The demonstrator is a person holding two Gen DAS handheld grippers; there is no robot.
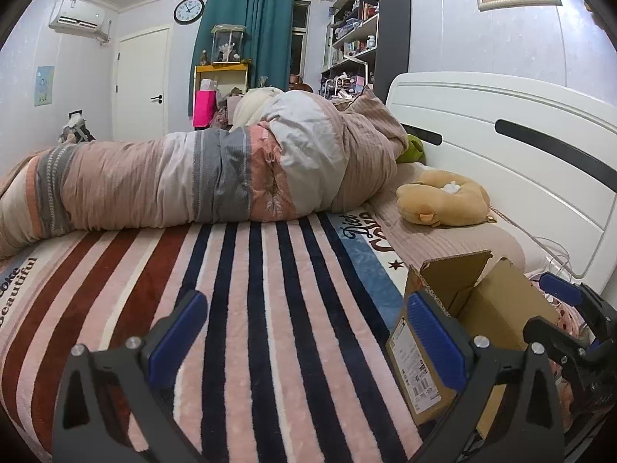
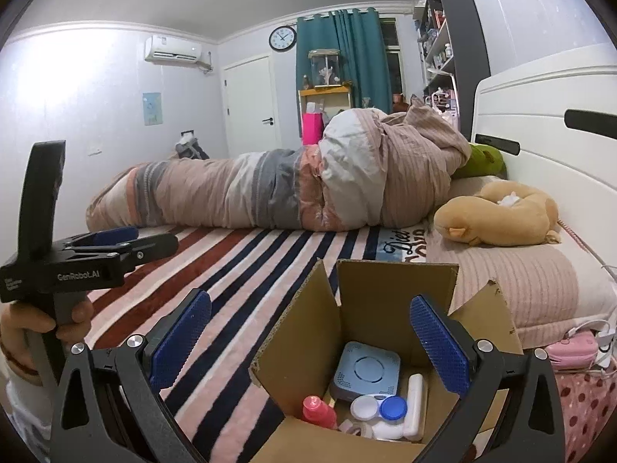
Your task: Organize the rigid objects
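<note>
Your right gripper (image 2: 310, 332) hangs just above the open cardboard box (image 2: 389, 289), its blue pads spread wide with nothing between them. Inside the box you can see a pale blue square device (image 2: 365, 371), a white and blue contact lens case (image 2: 380, 408), a pink bottle (image 2: 319, 412) leaning by the near wall, and a white tube (image 2: 413, 405) along the right side, all lying close together on the bottom.

Your left gripper (image 1: 308, 332) is also spread wide and empty, held over the striped blanket (image 1: 246, 289) with the box (image 1: 455, 289) just to its right. In the right wrist view your left hand (image 2: 27, 332) grips its handle at the left edge.

Past the box, a tan plush toy (image 2: 497, 214) rests on the pillow (image 2: 513, 281) by the white headboard (image 2: 540, 123). Farther back a rolled quilt (image 2: 270, 189) lies across the bed, and behind it stand the teal curtain (image 2: 339, 54), wall clock (image 2: 282, 38) and door (image 2: 250, 104).
</note>
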